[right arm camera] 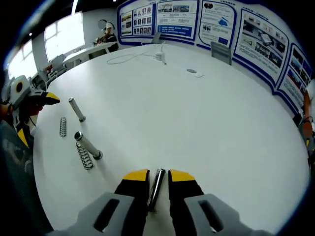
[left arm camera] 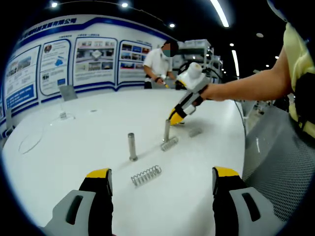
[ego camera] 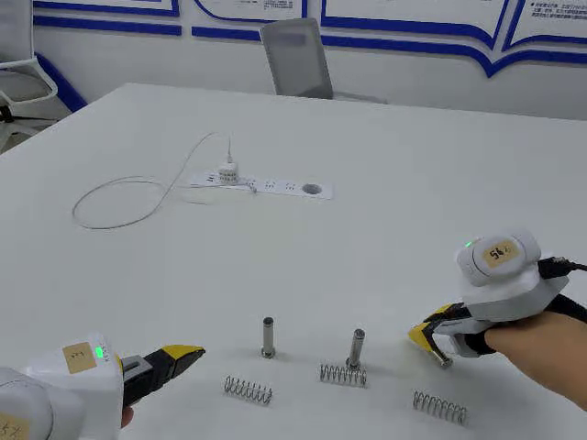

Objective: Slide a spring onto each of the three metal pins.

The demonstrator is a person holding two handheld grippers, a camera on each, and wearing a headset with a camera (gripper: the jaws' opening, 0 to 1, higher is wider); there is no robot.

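Gripping slim metal pin (right arm camera: 157, 187) (right tongs (right arm camera: 158, 175))

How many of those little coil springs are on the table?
3. One spring lies before the left pin, one at the middle pin's foot, one near the right gripper holding the third pin.

Count, items on the surface (ego camera: 413, 183).

Metal pins: 3. The left pin (ego camera: 268, 337) and middle pin (ego camera: 356, 348) stand upright; the third pin (right arm camera: 156, 186) is pinched in the right tongs (right arm camera: 157, 176).

Springs: 3. The left spring (ego camera: 249, 390), middle spring (ego camera: 343, 374) and right spring (ego camera: 439, 407) all lie flat.

Tongs: 2, the right tongs plus the left tongs (left arm camera: 162, 173).

Power strip (ego camera: 275, 187): 1.

White cable (ego camera: 119, 197): 1.

Grey chair (ego camera: 295, 57) beyond the far edge: 1.
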